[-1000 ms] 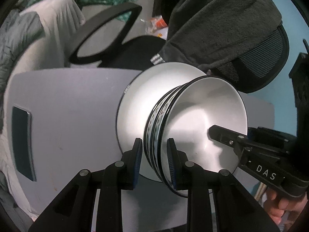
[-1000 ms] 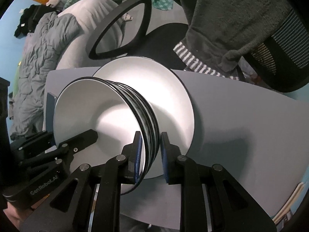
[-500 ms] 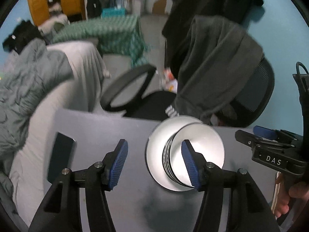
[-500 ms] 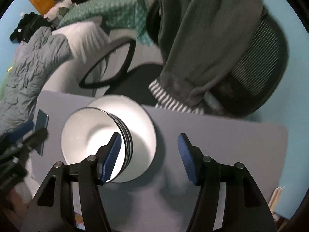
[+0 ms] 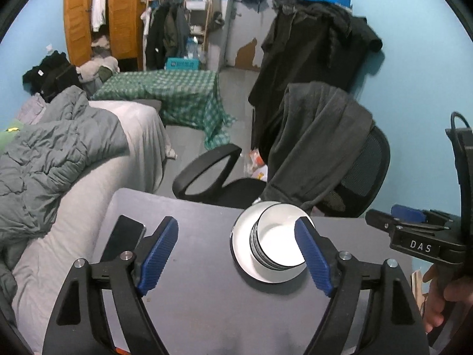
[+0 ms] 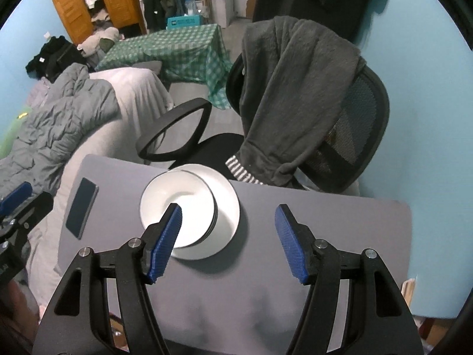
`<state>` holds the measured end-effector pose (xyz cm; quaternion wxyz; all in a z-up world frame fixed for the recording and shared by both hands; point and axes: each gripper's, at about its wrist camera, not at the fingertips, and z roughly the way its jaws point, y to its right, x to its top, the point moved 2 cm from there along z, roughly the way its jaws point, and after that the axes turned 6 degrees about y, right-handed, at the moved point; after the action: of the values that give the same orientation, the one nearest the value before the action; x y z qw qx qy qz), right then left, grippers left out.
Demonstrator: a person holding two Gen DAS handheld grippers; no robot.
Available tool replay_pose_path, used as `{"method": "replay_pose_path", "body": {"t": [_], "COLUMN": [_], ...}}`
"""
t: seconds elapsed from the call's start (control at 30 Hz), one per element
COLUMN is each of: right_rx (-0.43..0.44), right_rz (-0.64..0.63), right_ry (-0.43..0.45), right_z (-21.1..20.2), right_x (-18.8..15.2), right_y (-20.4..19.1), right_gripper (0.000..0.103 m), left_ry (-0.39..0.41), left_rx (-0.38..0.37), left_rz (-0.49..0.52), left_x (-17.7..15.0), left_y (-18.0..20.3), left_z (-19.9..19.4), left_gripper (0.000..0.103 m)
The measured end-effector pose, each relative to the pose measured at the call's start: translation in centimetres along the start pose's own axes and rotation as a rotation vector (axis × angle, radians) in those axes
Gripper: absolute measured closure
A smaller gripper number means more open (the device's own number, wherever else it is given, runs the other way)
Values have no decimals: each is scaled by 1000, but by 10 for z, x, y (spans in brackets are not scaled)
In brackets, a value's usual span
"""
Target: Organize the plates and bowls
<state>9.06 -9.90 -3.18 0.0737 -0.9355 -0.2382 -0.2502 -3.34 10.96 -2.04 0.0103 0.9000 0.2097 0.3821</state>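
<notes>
Several nested white bowls with dark rims [image 5: 280, 245] stand stacked on a white plate [image 5: 241, 247] near the far edge of the grey table [image 5: 207, 310]. My left gripper [image 5: 236, 256] hangs well above the table, its jaws opening wide with nothing between them. Its right pad [image 5: 313, 259] only overlaps the stack in the picture. In the right wrist view the bowls [image 6: 183, 198] and plate [image 6: 229, 207] lie below my right gripper [image 6: 228, 227], whose jaws are opening and hold nothing. The right gripper [image 5: 414, 238] also shows at the left view's right edge, held by a hand.
A dark phone [image 5: 124, 241] lies flat near the table's left edge. Behind the table stands a black office chair [image 6: 363, 136] draped with a grey garment [image 6: 295, 88]. A bed with a grey duvet [image 5: 59, 153] runs along the left side.
Both grippers were shut on the bowl stack's rim; they have let go, opened wide and risen away. The bowls stay on the plate.
</notes>
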Motion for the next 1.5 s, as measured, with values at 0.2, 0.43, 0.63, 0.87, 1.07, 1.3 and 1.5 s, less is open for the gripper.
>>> {"method": "replay_pose_path", "body": {"t": [0.2,0.43,0.63,0.87,1.07,1.3,1.5], "right_rx": [15,8,7,6,7,4,5], "right_rz": [53,81,83,76,86,86,84], "right_ry": [22,51,67,80,90,91,92], "right_z": [-25,-49,-60,-68,-73,-75,-75], "right_x": [-10,-19,-25,-26,-27,-28,-29], "right_y": [-2,-5,-10,-14,-13,-14,-15], "right_gripper": [39,39,39,39,39,39,39], "left_ry": [40,34,28,30,26,15,13], "left_rx": [8,49,43,39,34,24,21], "left_rz": [4,35,33,33,34,43,45], "left_x": [-1,-6,-9,-9,-10,-6,-5], "left_y": [-1,5,5,4,4,11,10], "left_z": [-28,-46,-55,-59,-61,-61,-61], "left_gripper": [20,18,18,18,18,18,18]}}
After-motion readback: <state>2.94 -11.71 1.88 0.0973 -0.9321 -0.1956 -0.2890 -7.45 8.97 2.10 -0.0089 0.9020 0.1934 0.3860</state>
